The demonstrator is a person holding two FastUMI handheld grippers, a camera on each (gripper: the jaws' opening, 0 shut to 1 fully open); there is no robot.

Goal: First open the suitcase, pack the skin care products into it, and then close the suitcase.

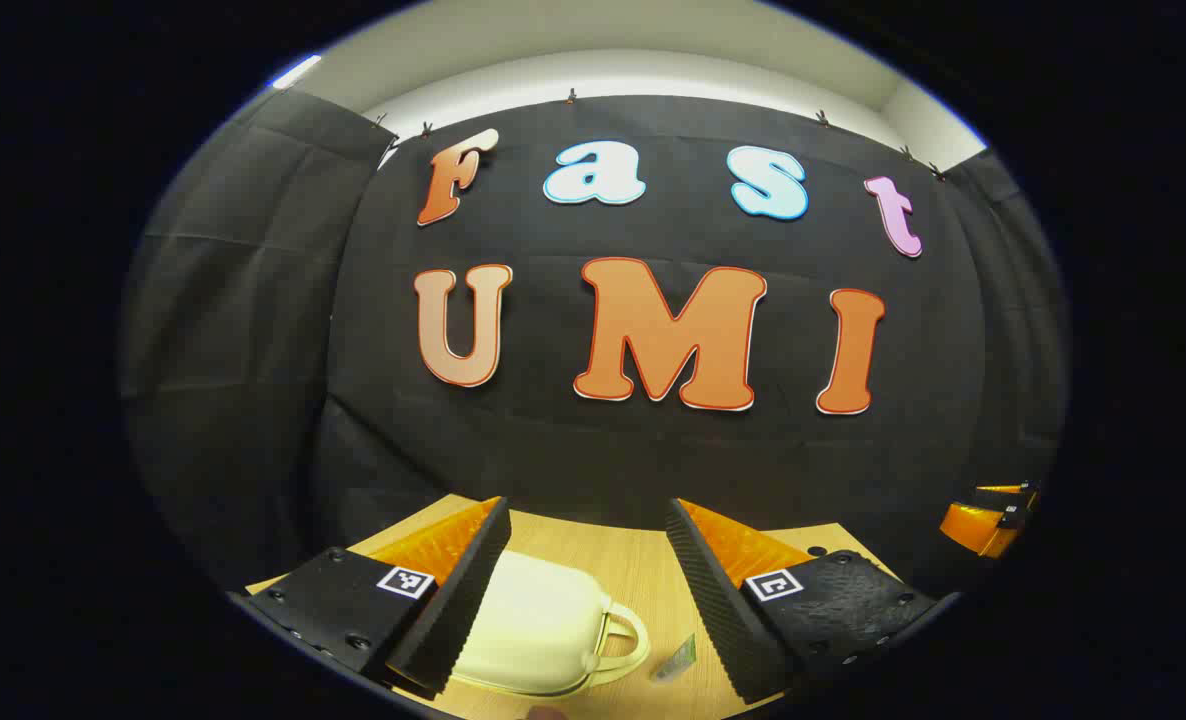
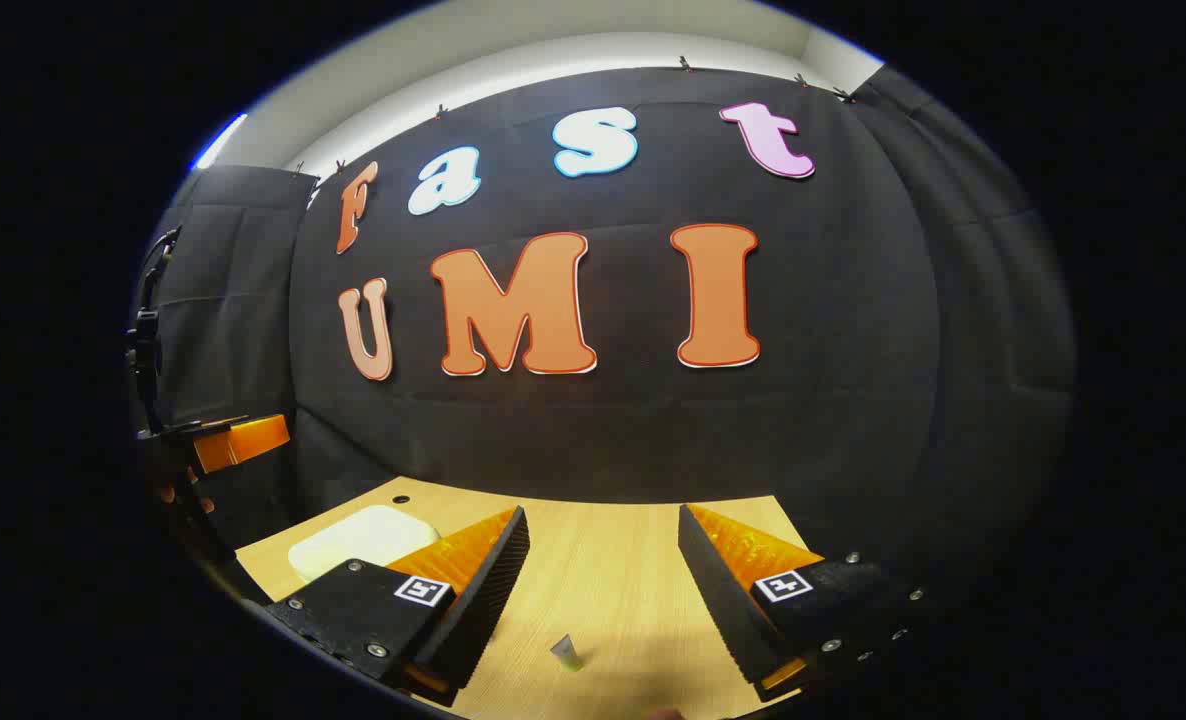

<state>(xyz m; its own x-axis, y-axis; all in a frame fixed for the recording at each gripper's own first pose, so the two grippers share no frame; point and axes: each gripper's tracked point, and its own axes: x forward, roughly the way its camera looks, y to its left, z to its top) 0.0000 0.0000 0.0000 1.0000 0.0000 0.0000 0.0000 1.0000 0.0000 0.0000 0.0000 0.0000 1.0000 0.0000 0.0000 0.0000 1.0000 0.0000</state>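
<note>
Hovering with fingers spread, left gripper (image 1: 588, 590) partly hiding closed suitcase (image 1: 538, 625), right gripper (image 2: 603, 595) likewise spread, small tube (image 2: 568, 653) cut off.

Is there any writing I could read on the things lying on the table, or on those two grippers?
No readable text on any of them.
Suitcase: plain, no writing visible.
Small tube: any print is too small and blurred to read.
Square tags on the left gripper: black-and-white patterns, not words or numbers.
Right gripper: the same kind of patterned tags, nothing to read.
</note>
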